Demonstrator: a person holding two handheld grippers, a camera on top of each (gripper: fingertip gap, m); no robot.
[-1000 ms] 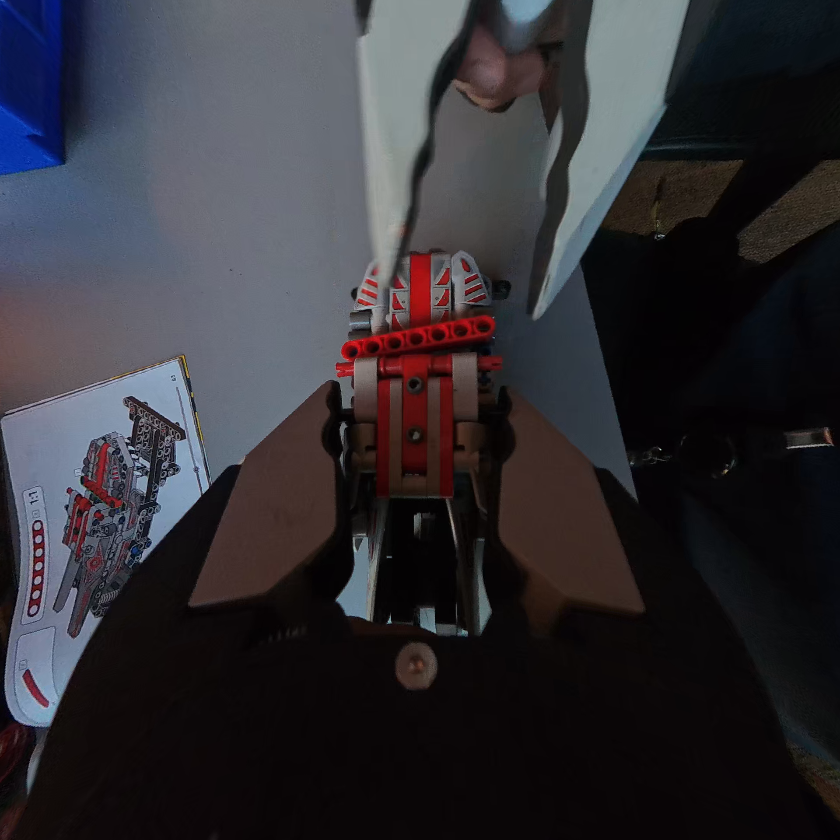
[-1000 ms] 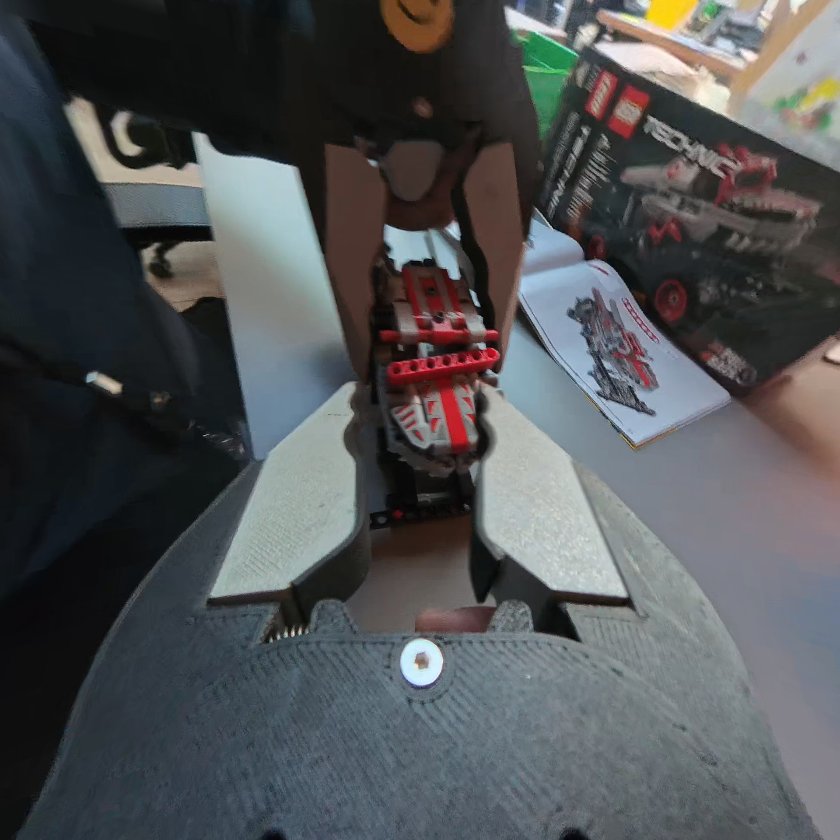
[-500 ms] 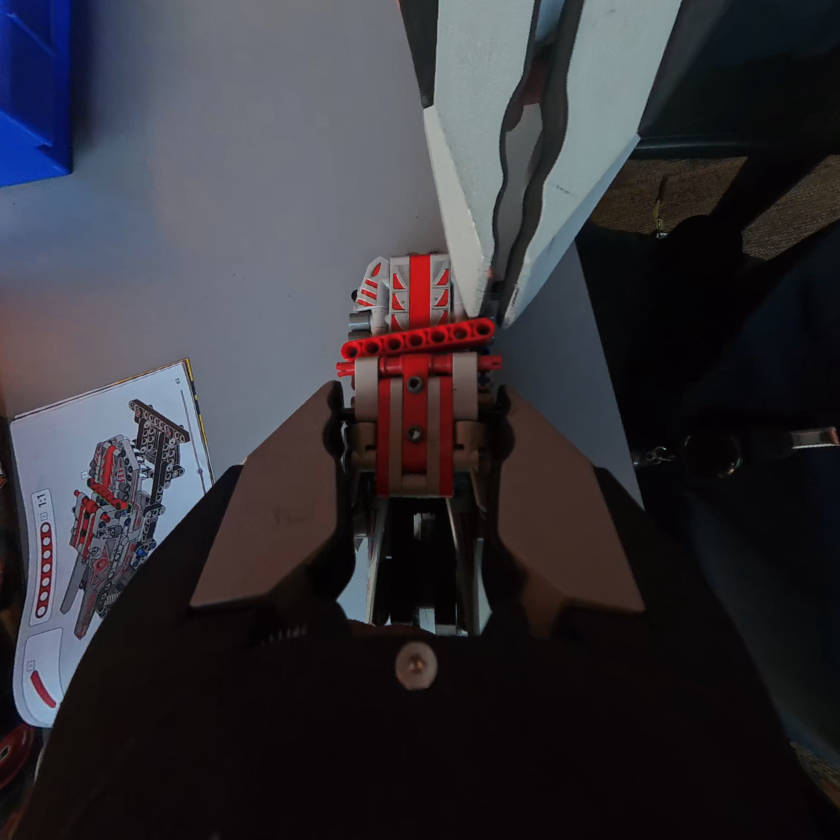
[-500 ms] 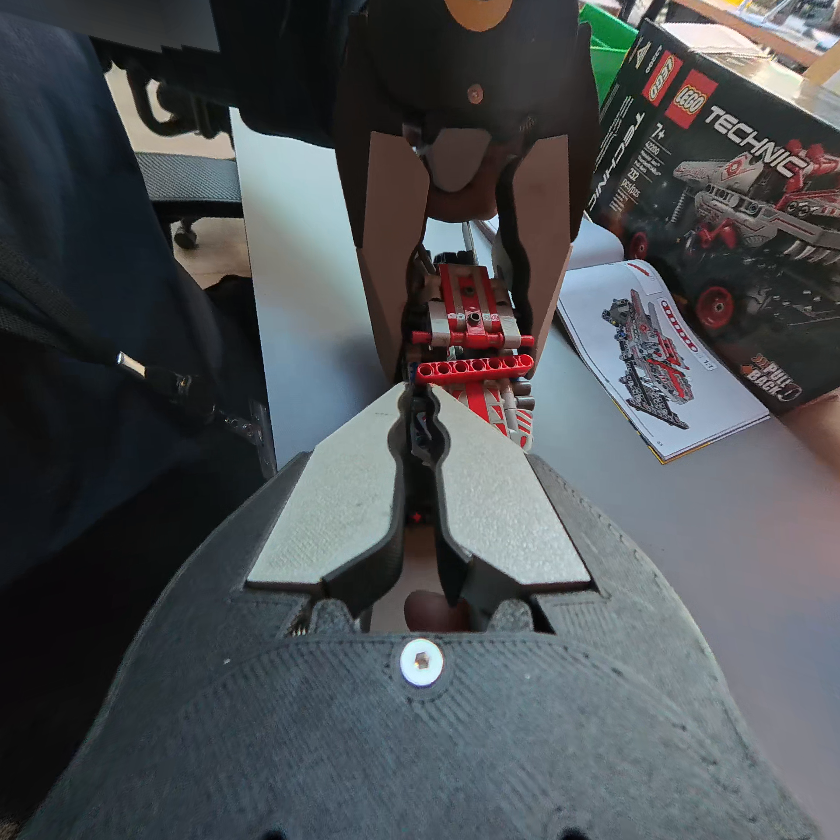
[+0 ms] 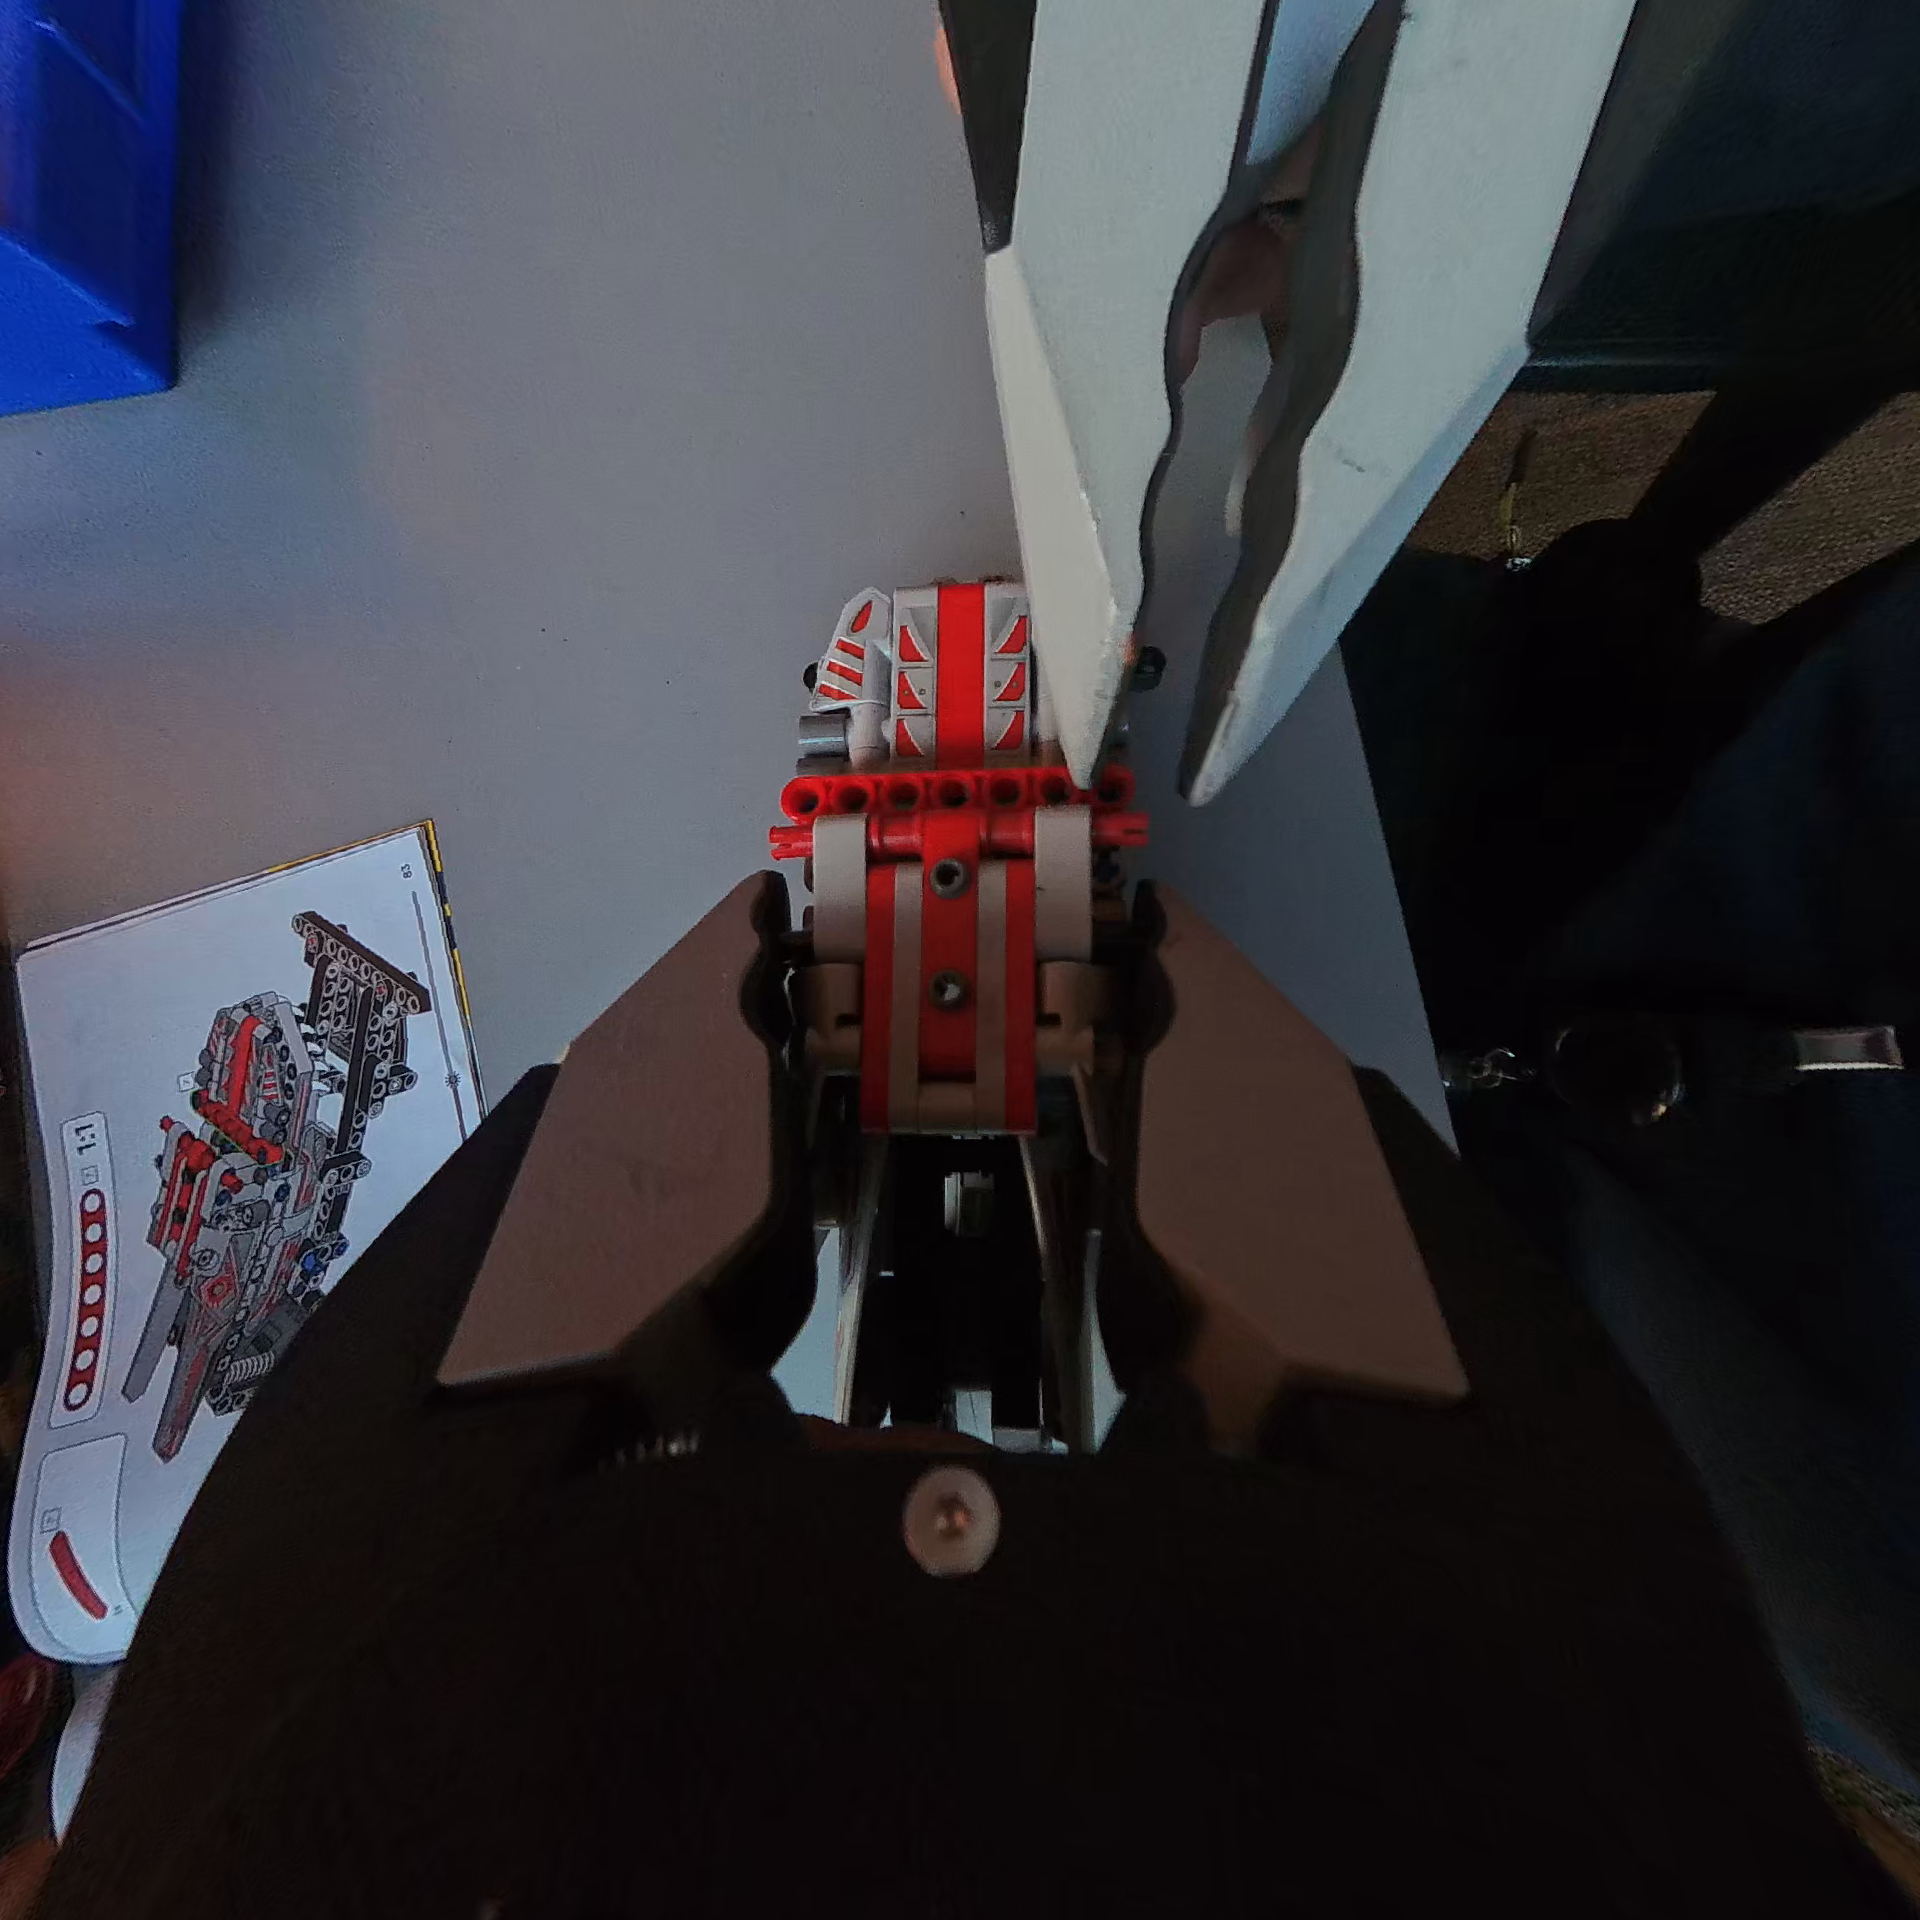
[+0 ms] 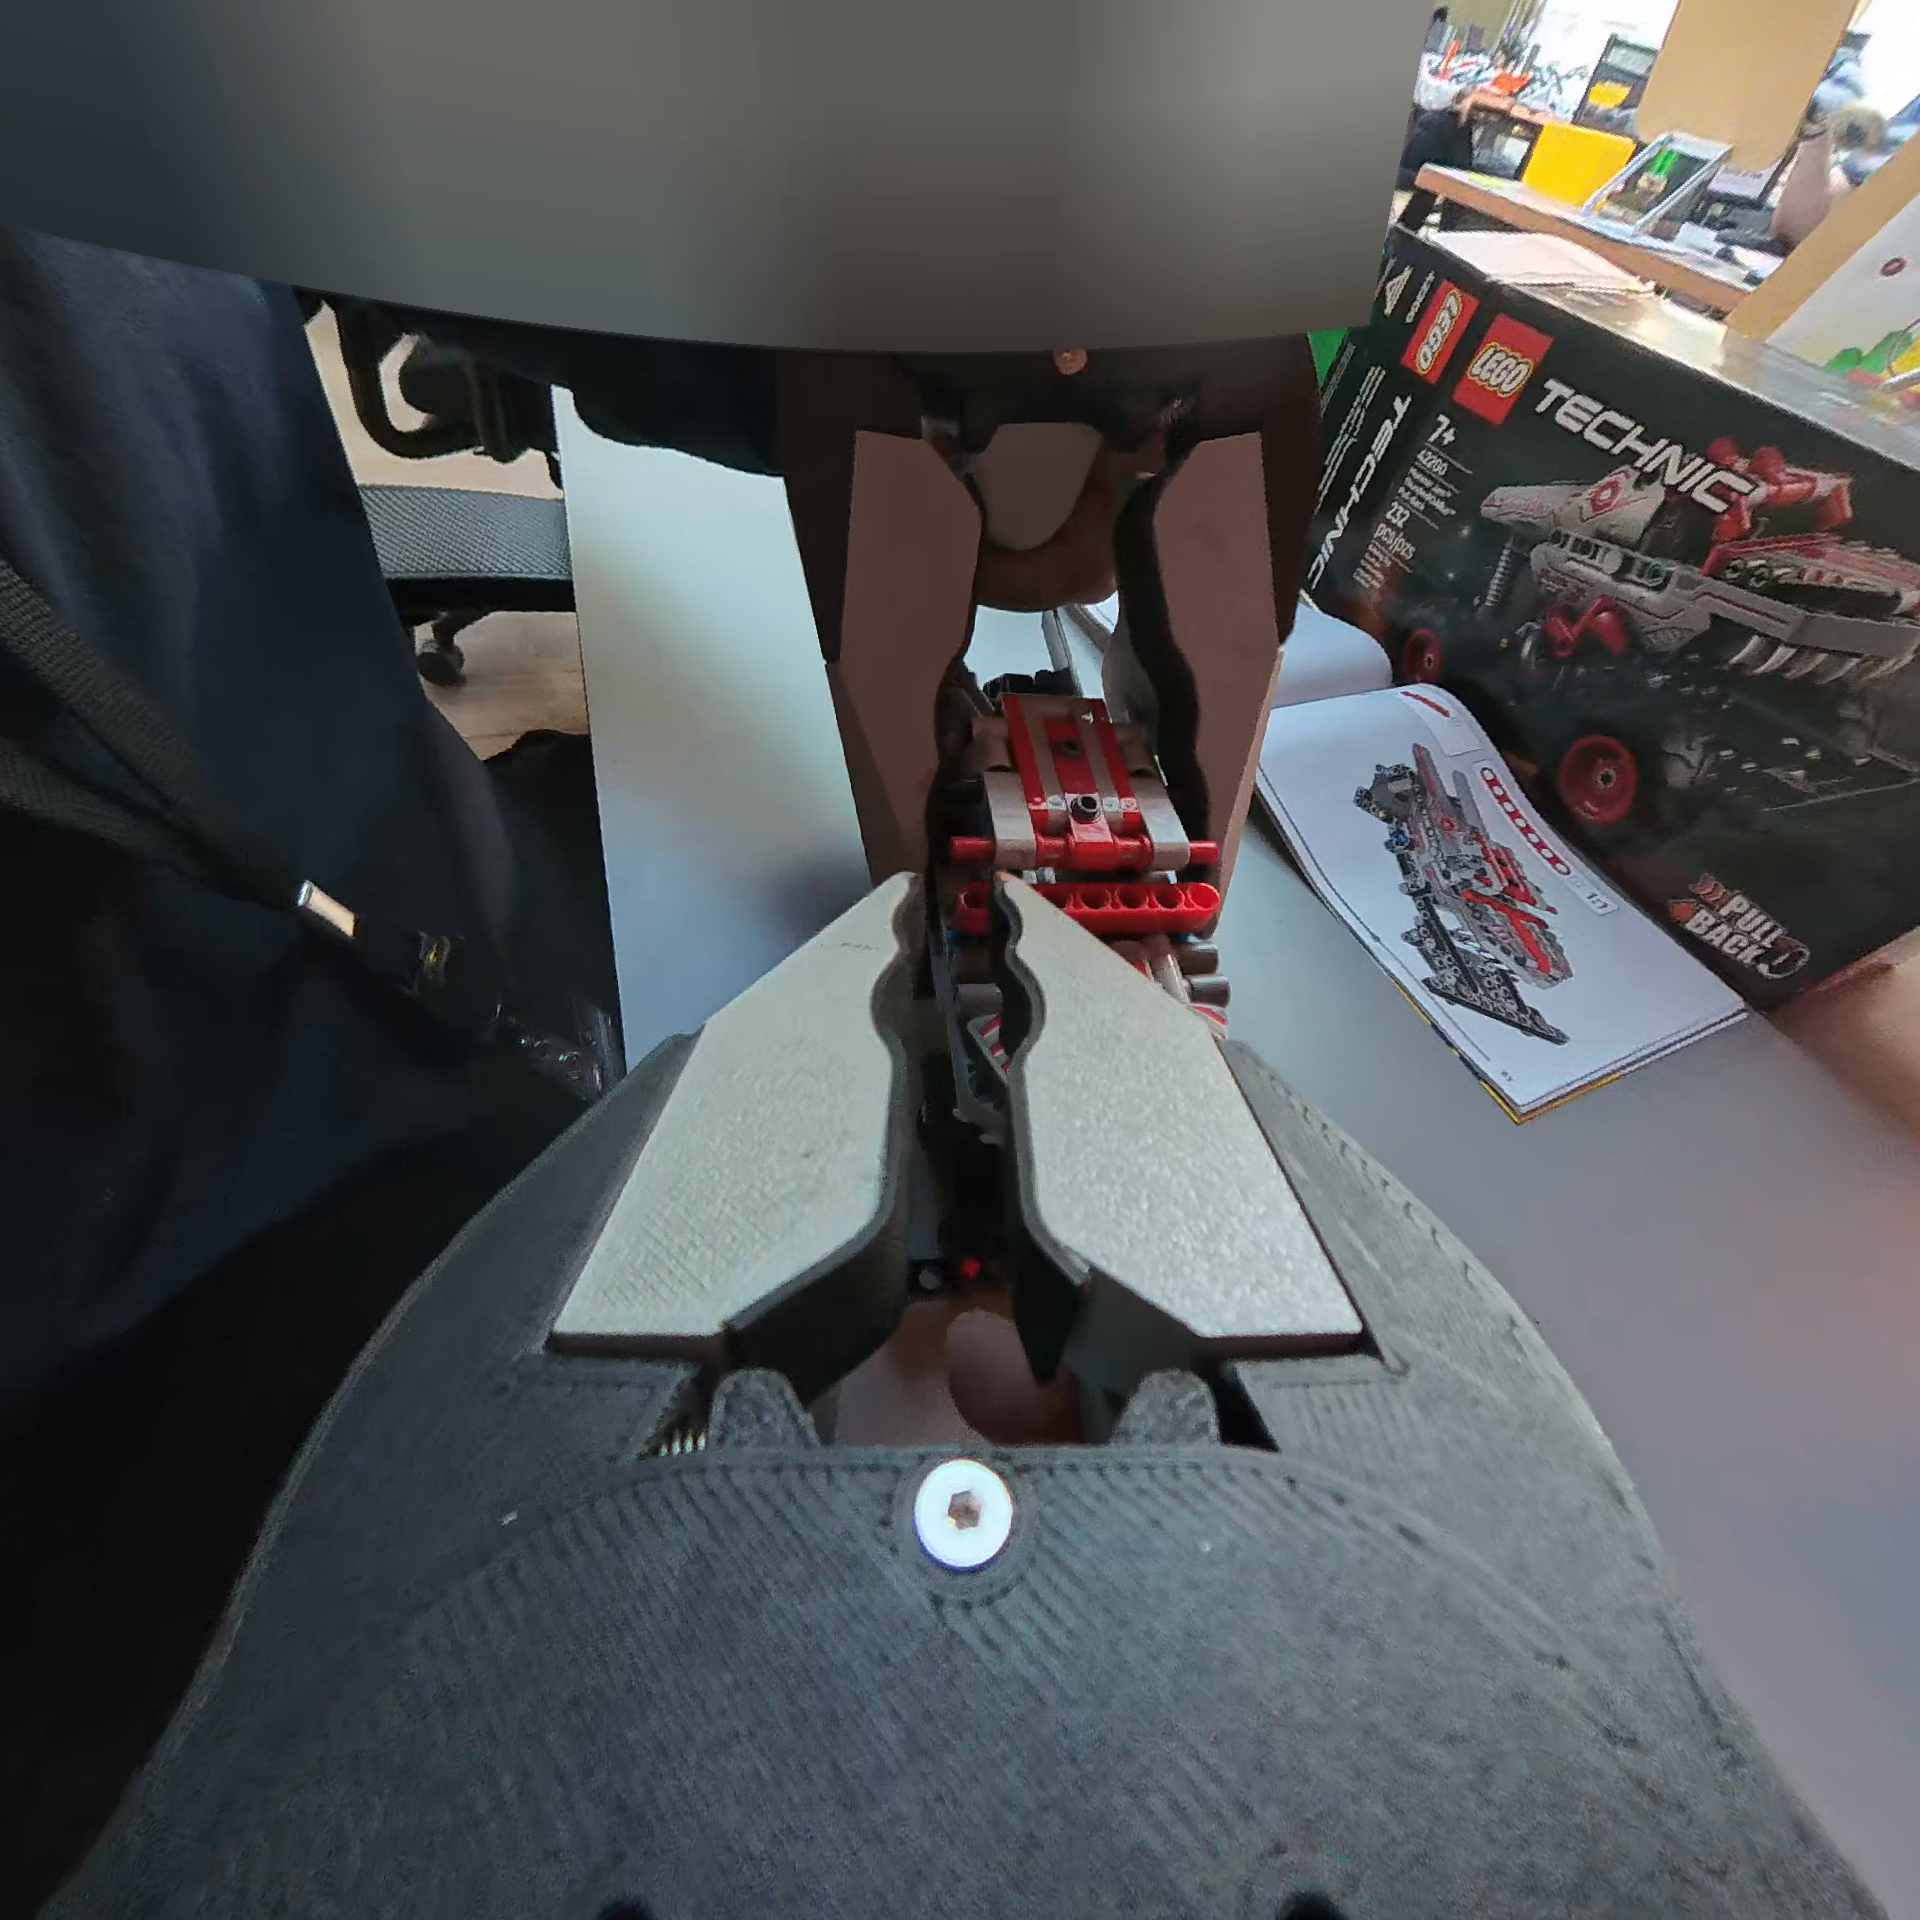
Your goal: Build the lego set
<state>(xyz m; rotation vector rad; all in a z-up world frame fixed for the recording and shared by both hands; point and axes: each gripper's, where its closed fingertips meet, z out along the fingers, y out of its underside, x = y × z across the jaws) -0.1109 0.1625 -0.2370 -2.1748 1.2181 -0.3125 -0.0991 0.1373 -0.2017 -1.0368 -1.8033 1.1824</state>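
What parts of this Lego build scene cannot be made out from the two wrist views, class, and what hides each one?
- Lego model underside and rear: left wrist view, hidden by the left gripper body.
- What the right gripper pinches, if anything: right wrist view, its fingers cover the model's side.
- Instruction booklet: left wrist view, cut off by the left edge.
- Top of the right wrist view: blurred over.

The set's box (image 6: 1621, 644), standing far right on the bench (image 6: 1558, 1299), bears a brand logo, a product-line name, numbers and a slogan on its dark faces. The open instruction booklet (image 6: 1475, 894) lying just before the box carries a page number and a small scale mark beside its printed diagrams.
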